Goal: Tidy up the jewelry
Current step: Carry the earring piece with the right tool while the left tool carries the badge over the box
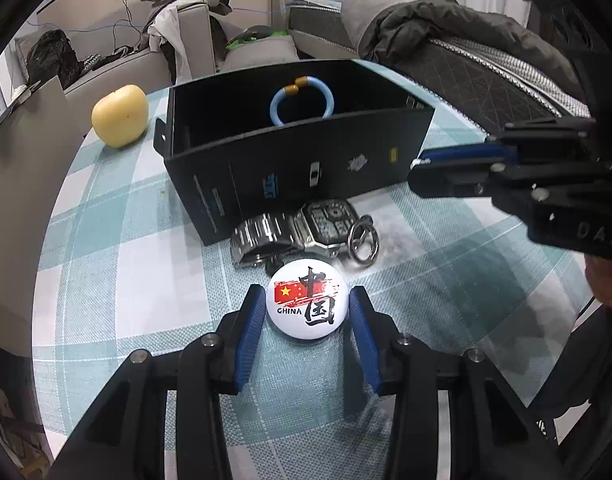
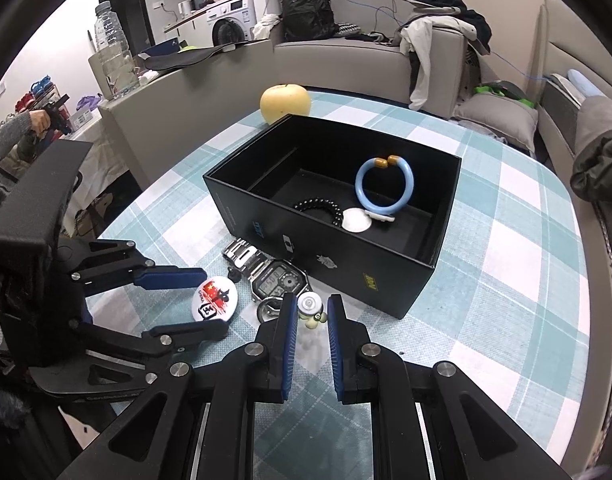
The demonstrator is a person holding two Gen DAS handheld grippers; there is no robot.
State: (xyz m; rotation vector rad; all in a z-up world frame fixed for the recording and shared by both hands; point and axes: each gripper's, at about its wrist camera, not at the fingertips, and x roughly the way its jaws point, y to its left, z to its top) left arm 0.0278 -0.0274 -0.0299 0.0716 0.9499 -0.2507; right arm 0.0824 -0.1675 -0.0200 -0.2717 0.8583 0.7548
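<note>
The left gripper is bracketing the badge on the table, jaws wide and apart from it. The right gripper, jaws narrow, is straddling a small charm beside the box. Next, likely closing, lifting, boxing.

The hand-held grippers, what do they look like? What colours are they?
Each hand-held gripper is black, built of angular linked bars joined by round silver bolts. The left hand-held gripper and the right hand-held gripper both carry two long flat fingers faced with ribbed blue pads. White letters "DAS" are printed on the right one's black body.
</note>
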